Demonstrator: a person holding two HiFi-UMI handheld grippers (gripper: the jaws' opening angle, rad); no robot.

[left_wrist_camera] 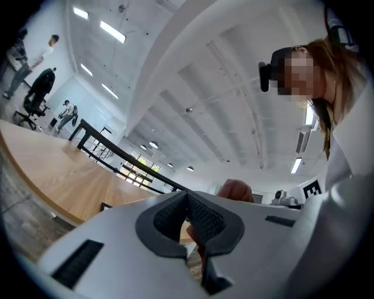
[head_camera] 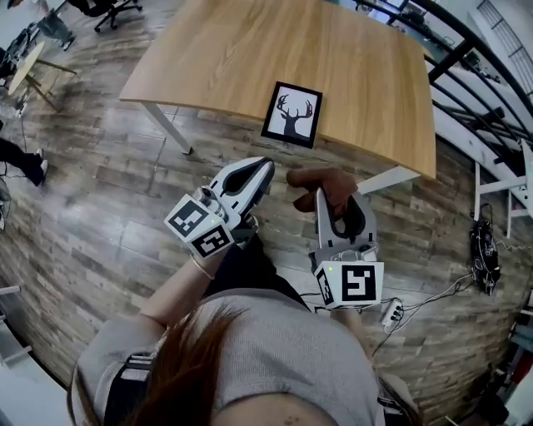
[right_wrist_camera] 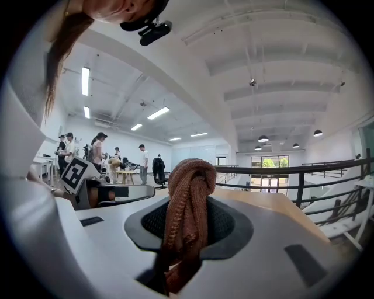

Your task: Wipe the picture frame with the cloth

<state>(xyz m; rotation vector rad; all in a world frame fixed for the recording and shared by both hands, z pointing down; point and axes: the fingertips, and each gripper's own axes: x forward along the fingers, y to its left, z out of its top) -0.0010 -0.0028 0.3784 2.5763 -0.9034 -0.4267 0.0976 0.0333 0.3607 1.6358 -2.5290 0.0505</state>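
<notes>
The picture frame point(head_camera: 291, 115), black-edged with a deer silhouette, lies flat near the front edge of the wooden table point(head_camera: 250, 50). My right gripper point(head_camera: 331, 198) is held in the air short of the table, shut on a bunched brown cloth point(head_camera: 321, 179). In the right gripper view the cloth point(right_wrist_camera: 187, 198) stands up between the pads. My left gripper point(head_camera: 265, 165) is beside it on the left, rolled over, shut with nothing between its pads point(left_wrist_camera: 201, 219). The cloth point(left_wrist_camera: 236, 190) shows just beyond the left gripper's jaws. Both grippers are apart from the frame.
The floor is wood plank. A black railing point(head_camera: 466, 66) and white racks run along the right. A black bag point(head_camera: 483, 250) and a power strip point(head_camera: 390, 313) with cables lie on the floor at right. An office chair point(head_camera: 112, 10) stands far left. People stand in the background point(right_wrist_camera: 99, 149).
</notes>
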